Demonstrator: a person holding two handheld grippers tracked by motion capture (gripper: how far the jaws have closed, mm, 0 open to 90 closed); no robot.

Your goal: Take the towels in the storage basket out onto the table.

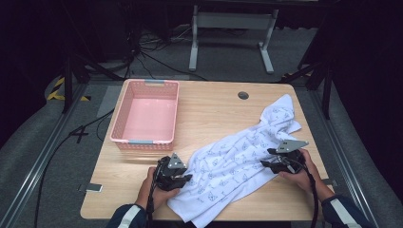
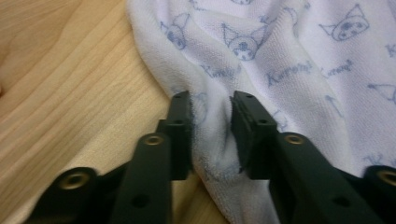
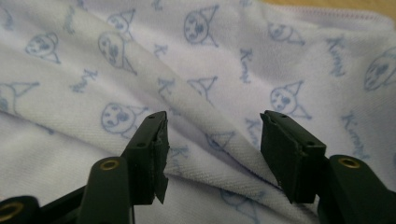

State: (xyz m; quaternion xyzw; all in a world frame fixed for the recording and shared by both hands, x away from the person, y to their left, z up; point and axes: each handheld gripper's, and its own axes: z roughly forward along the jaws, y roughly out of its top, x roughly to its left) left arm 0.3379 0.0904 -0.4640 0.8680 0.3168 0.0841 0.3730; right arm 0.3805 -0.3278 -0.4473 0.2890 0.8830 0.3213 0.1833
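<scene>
Towel point(image 1: 237, 159) stretched lengthwise between tongs. Left gripper point(image 2: 212, 135) nearly closed, towel edge pinched between pads. Right gripper point(image 3: 212, 154) held half open, fold straddled, nothing gripped.

The towel's point(image 1: 237, 164) near corner leaves the frame.

Lab-like recording space: dark curtains, floor cables point(image 1: 142, 52), metal frame rails point(image 1: 43, 156).

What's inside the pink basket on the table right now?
The pink basket holds nothing visible: its bare pink floor shows in the high view. Its near wall hides a thin strip of floor. The white towel lies beside it on the table.
</scene>
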